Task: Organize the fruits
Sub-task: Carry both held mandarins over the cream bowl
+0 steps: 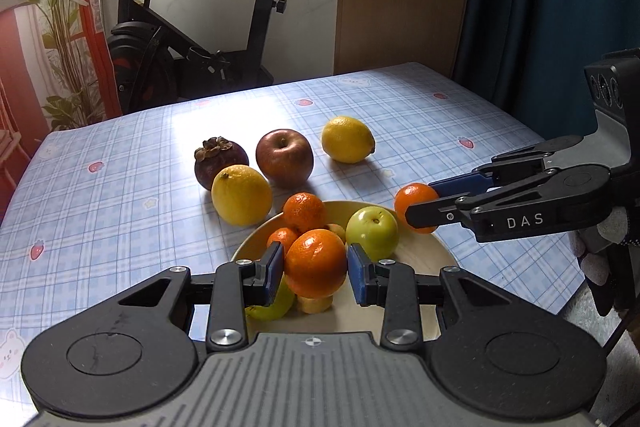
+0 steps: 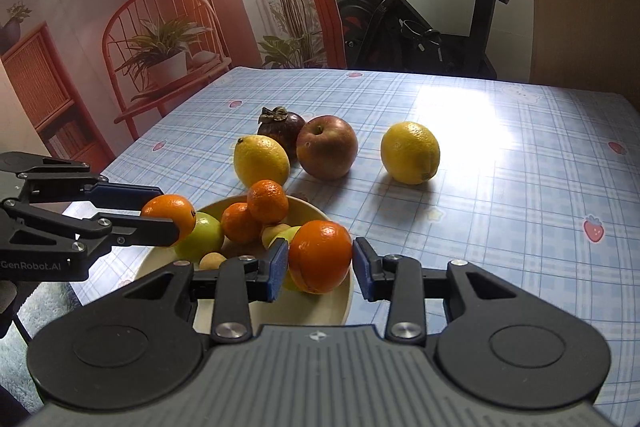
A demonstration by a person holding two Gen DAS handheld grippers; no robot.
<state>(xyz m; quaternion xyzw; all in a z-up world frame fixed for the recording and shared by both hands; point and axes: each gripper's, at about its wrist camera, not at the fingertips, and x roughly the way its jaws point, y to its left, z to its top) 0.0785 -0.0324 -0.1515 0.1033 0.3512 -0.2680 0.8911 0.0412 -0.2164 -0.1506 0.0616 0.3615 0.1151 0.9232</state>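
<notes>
**Both tools carry oranges above the bowl**

Left tool (image 1: 316,269) first, seen from its own camera: we hold it over the cream bowl (image 1: 432,255), its blue pads pinching a large orange (image 1: 316,263). Under that orange lie two small tangerines (image 1: 304,213), a green apple (image 1: 372,231) and some pale yellow fruit we cannot name. At the bowl's far-right rim, the right tool (image 1: 430,203) clamps a second orange (image 1: 412,201). Beyond the bowl, out on the checked worktop (image 1: 120,211), we count a near lemon (image 1: 241,195), a mangosteen (image 1: 220,163), a red apple (image 1: 285,157) and a far lemon (image 1: 347,139).

From the right wrist camera, that second orange sits between the right tool's pads above the bowl's near rim; the left pad touches it, the right pad looks barely apart. We see the left tool's orange hanging over the opposite side.

We judge the work past halfway: several fruits are in the bowl, two oranges are ready to set down, four fruits remain outside.
</notes>
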